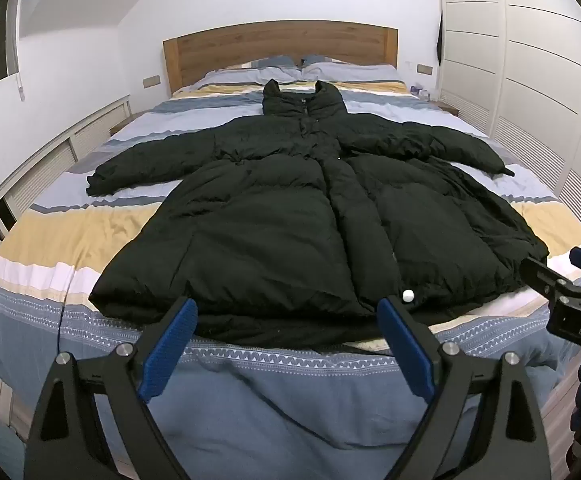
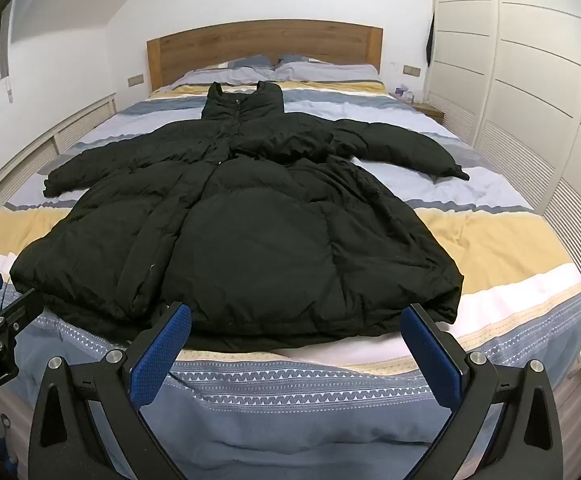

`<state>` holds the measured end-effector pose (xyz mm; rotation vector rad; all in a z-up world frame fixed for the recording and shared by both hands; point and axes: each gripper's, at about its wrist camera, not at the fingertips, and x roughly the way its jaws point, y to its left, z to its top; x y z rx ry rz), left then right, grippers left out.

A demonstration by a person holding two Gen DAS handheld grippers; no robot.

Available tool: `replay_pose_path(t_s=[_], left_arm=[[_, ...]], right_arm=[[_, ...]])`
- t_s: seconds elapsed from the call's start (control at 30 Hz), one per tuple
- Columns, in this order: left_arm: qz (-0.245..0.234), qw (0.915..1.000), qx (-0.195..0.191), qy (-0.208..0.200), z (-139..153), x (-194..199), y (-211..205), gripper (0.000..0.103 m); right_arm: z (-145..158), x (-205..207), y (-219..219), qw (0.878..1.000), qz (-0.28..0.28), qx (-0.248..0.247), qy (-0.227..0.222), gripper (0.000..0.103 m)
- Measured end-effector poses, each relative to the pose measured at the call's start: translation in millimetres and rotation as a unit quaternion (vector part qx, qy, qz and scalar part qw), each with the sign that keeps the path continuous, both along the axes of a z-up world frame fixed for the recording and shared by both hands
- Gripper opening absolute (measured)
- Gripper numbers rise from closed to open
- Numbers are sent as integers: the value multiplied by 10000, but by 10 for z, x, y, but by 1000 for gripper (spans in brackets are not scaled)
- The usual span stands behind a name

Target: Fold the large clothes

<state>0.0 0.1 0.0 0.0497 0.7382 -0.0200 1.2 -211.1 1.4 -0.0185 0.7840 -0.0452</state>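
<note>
A big black puffer coat (image 1: 290, 208) (image 2: 242, 232) lies spread flat on the striped bed, front up, hood toward the headboard and both sleeves stretched out to the sides. Its hem rests along the bed's near edge. My left gripper (image 1: 286, 312) hovers open just short of the hem's middle, nothing between its blue pads (image 1: 170, 344). My right gripper (image 2: 298, 320) stands open too, in front of the hem's right half, with its pads (image 2: 430, 356) apart from the cloth. Each gripper shows at the edge of the other's view.
The bed (image 1: 50, 248) has striped blue, yellow and white bedding, two pillows (image 2: 322, 70) and a wooden headboard (image 1: 278, 46). White wardrobe doors (image 2: 530, 80) run along the right side, low white panelled cabinets (image 1: 30, 184) along the left. A small nightstand (image 2: 428, 110) sits at the far right.
</note>
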Motion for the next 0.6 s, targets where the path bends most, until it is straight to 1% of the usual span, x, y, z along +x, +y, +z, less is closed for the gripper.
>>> replay_pose_path(t_s=[0.6], left_arm=[[51,10000,3,51,-6,-14,37,92]], right_arm=[[-22,20,12,10000,10,32,17,102]])
